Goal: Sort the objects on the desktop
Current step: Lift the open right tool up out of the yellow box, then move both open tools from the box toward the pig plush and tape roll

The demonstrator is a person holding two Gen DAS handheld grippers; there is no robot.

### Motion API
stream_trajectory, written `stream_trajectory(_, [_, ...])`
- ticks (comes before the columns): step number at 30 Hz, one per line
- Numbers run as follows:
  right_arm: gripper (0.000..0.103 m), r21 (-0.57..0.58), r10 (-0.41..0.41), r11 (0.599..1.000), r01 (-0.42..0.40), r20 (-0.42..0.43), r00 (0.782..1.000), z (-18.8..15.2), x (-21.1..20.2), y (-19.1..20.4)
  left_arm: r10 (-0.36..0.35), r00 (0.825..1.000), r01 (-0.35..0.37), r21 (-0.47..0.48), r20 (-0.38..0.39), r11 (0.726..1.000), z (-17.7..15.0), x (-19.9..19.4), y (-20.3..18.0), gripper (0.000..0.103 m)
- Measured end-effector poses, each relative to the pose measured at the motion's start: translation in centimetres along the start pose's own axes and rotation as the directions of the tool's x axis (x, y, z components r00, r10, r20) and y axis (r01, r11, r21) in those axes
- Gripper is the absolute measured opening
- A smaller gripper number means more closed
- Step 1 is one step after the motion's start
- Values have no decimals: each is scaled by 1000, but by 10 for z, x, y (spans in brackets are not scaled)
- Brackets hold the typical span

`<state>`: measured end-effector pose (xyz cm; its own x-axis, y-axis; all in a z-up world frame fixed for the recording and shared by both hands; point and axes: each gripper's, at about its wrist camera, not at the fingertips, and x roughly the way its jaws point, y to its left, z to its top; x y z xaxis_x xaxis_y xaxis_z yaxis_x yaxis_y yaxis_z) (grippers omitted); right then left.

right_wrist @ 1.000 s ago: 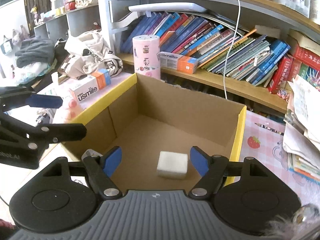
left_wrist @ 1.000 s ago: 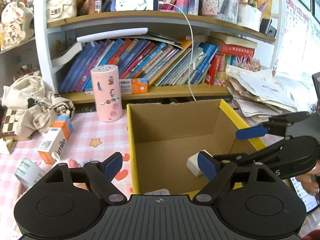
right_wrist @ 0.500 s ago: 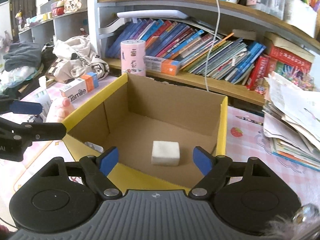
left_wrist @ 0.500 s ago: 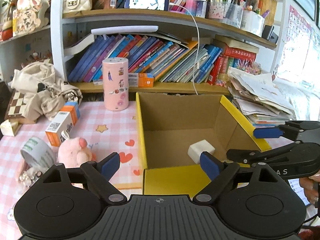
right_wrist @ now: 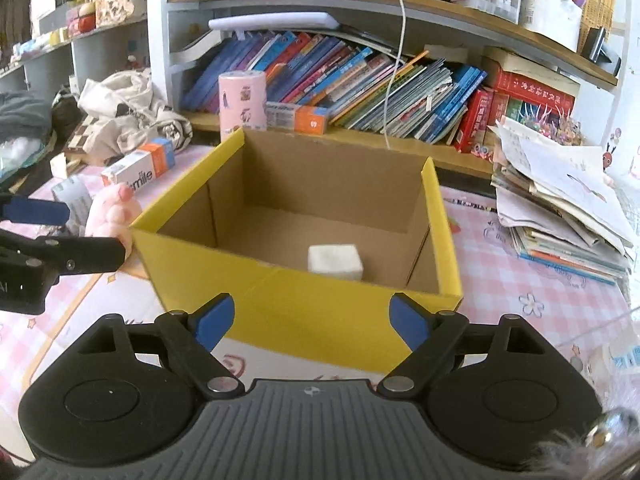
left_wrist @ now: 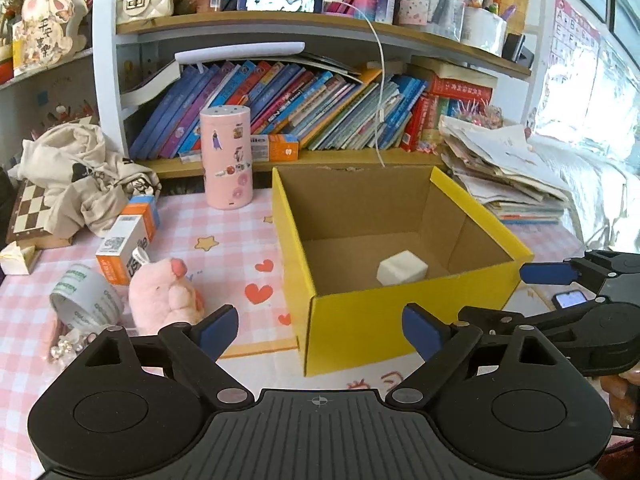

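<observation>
Straight ahead of both my hand-held grippers sits the yellow box [left_wrist: 400,320], open at the top, on the pink checked table [left_wrist: 240,236]. Its near wall fills the gap between my left hand-held gripper [left_wrist: 320,326] fingers, and the same holds for my right hand-held gripper [right_wrist: 310,316]; both are spread wide and carry nothing. One white block [left_wrist: 402,268] already lies on the box floor, toward the near right corner as my left side sees it.

What remains to be sorted lies off to the left of my left hand-held gripper. Biggest is the pink canister [left_wrist: 226,158], upright and far forward near the shelf. Nearer is the orange and white carton [left_wrist: 126,244], lying flat. Closer again is the pink plush pig [left_wrist: 164,292], just left of my left finger, with the tape roll [left_wrist: 86,300] beside it, tilted on its edge.

I judge the pig to be the sensible next pick, for the left side. To do it well I should swing left and come down over its body, not its snout, then close gently: it looks soft and will squash, so a centred hold matters. I should keep clear of the tape roll, which could well roll if nudged. My right hand-held gripper should stay back from the box opening so the drop path is free.
</observation>
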<state>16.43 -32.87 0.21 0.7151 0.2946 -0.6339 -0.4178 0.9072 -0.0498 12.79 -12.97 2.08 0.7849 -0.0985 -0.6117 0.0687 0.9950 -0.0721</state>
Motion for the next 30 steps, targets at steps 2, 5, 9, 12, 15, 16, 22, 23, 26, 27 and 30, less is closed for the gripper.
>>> stream_trajectory(2, [85, 3, -9, 1000, 9, -7, 1000, -2, -3, 8, -10, 1000, 10, 7, -4, 1000, -3, -3, 5, 92])
stream_trajectory(5, [85, 10, -29, 1000, 29, -25, 999, -5, -6, 20, -22, 1000, 22, 17, -6, 1000, -6, -10, 13, 92])
stream_trajectory(9, [85, 14, -46, 999, 47, -36, 998, -8, -12, 38, -37, 999, 37, 21, -7, 999, -11, -17, 25, 93])
stream_trajectory(12, [85, 15, -59, 998, 59, -40, 997, -11, -16, 51, -51, 999, 52, 23, -7, 998, -14, -23, 34, 94])
stream_trajectory(15, [86, 24, -66, 997, 67, -51, 997, -15, -20, 62, -64, 998, 64, 34, -12, 997, -18, -29, 41, 95])
stream_trajectory(16, [86, 28, -68, 997, 69, -57, 996, -16, -21, 66, -67, 998, 68, 39, -17, 997, -20, -31, 44, 95])
stream_trajectory(22, [87, 52, -64, 996, 69, -105, 992, -26, -25, 90, -71, 996, 75, 64, -58, 995, -34, -40, 57, 96])
stream_trajectory(23, [87, 52, -61, 996, 67, -111, 992, -27, -25, 94, -70, 995, 75, 65, -64, 995, -37, -41, 60, 96])
stream_trajectory(26, [87, 45, -53, 997, 60, -128, 990, -32, -27, 109, -71, 994, 75, 60, -78, 995, -44, -46, 69, 96])
stream_trajectory(27, [87, 42, -51, 998, 57, -133, 990, -33, -27, 114, -71, 994, 75, 56, -82, 996, -47, -48, 73, 96])
stream_trajectory(30, [87, 33, -43, 998, 48, -145, 988, -37, -28, 127, -67, 994, 71, 44, -90, 996, -55, -54, 82, 96])
